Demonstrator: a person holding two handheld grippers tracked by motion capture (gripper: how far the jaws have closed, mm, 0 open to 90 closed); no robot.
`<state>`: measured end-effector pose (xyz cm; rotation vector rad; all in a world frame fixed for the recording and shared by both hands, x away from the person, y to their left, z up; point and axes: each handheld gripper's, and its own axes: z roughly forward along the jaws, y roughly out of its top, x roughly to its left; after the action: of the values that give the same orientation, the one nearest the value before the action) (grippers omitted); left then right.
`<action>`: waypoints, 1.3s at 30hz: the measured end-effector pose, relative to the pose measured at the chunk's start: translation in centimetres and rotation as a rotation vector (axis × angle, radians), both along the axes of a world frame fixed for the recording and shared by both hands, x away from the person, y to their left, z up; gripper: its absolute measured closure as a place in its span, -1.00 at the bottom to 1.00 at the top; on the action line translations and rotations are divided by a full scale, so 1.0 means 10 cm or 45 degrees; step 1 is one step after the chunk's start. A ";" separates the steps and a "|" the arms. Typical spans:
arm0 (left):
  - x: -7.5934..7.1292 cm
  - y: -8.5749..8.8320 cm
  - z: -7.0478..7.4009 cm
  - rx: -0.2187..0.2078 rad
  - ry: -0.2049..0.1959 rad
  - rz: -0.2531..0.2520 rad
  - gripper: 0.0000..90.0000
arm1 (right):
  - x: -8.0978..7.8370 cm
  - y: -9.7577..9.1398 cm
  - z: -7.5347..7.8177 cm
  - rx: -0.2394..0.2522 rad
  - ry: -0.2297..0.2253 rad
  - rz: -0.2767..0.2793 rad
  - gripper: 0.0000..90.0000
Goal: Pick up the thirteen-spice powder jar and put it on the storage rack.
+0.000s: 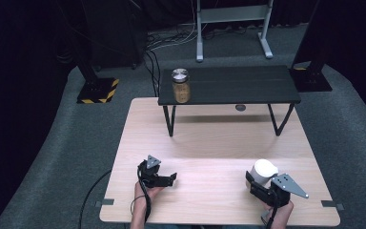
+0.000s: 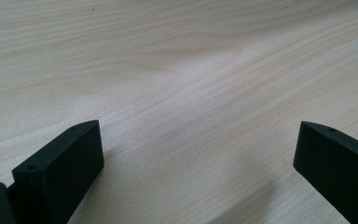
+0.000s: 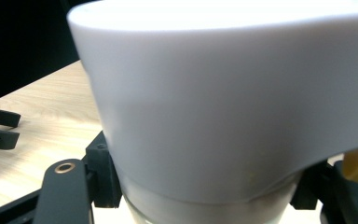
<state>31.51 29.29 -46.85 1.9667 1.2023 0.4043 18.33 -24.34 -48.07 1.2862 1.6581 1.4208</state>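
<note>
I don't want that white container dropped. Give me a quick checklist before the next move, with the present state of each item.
1. Right gripper shut on the white container: ok.
2. Container upright: ok.
3. Container clear of the table: cannot tell.
4. Left gripper open, holding nothing: ok.
5. Space free on the black shelf beside the jar: ok.

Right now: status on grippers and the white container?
Right gripper shut on white container, near table's front right. Left gripper open, nothing between its jaws. Jar on black shelf, far off, not in the way.
</note>
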 end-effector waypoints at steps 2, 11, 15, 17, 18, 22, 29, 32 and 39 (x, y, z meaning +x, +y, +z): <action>0.00 0.00 0.00 0.001 -0.002 0.001 -0.97 | 0.01 -0.01 0.02 -0.002 -0.001 0.000 -0.34; 0.00 -0.01 0.00 0.005 0.002 -0.003 -0.97 | 0.01 -0.07 0.09 0.005 0.005 -0.007 -0.34; 0.00 -0.01 0.00 0.005 0.002 -0.004 -0.98 | 0.01 -0.09 0.11 0.004 0.001 -0.011 -0.34; 0.00 -0.01 0.00 0.006 0.002 -0.004 -0.97 | 0.02 -0.09 0.13 0.001 0.001 -0.011 -0.34; 0.00 -0.01 0.00 0.006 0.002 -0.003 -0.97 | 0.02 -0.10 0.13 -0.003 0.001 -0.010 -0.34; 0.00 -0.01 0.00 0.005 0.002 -0.005 -0.97 | 0.03 -0.11 0.15 -0.008 0.004 -0.016 -0.34; 0.00 -0.01 0.00 0.006 0.002 -0.004 -0.97 | 0.06 -0.13 0.18 -0.011 0.007 -0.022 -0.34; 0.00 -0.01 0.00 0.006 0.002 -0.004 -0.97 | 0.08 -0.14 0.21 -0.015 0.007 -0.023 -0.34; 0.00 -0.01 0.00 0.006 0.001 -0.004 -0.97 | 0.10 -0.16 0.25 -0.016 0.009 -0.027 -0.34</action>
<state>31.52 29.23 -46.82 1.9725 1.2000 0.4047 19.35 -25.97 -45.59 1.2992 1.6506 1.3929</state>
